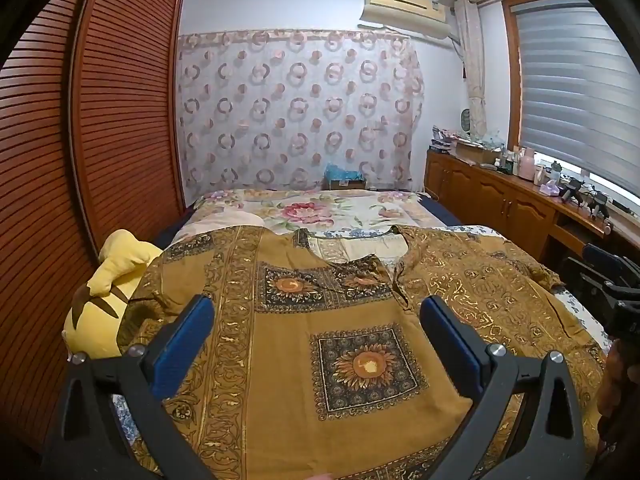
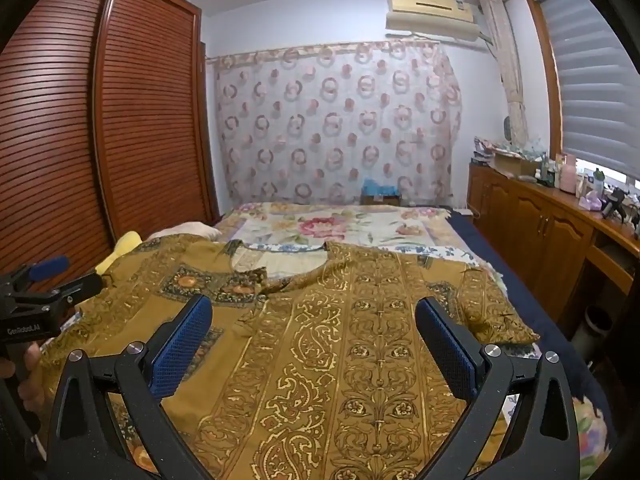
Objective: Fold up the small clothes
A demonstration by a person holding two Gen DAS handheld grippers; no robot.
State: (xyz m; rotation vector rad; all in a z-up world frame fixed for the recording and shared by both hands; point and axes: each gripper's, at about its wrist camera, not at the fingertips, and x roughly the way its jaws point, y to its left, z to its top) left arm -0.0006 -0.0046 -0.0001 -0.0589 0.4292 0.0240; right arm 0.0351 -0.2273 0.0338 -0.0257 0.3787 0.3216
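Showing the start of folding: the mustard patterned shirt [image 1: 320,340] lies spread flat on the bed [image 1: 320,208] (neckline at 12 o'clock). Left gripper [image 1: 318,312] and right gripper [image 2: 314,312] hover above it, both spread wide and empty. Next, each must descend and pinch an edge.

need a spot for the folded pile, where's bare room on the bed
Free: the floral quilt between the mustard garment's neckline and the curtained wall. Crowded: the garment fills the near bed, the yellow plush sits at its left edge, the cabinet top is cluttered.
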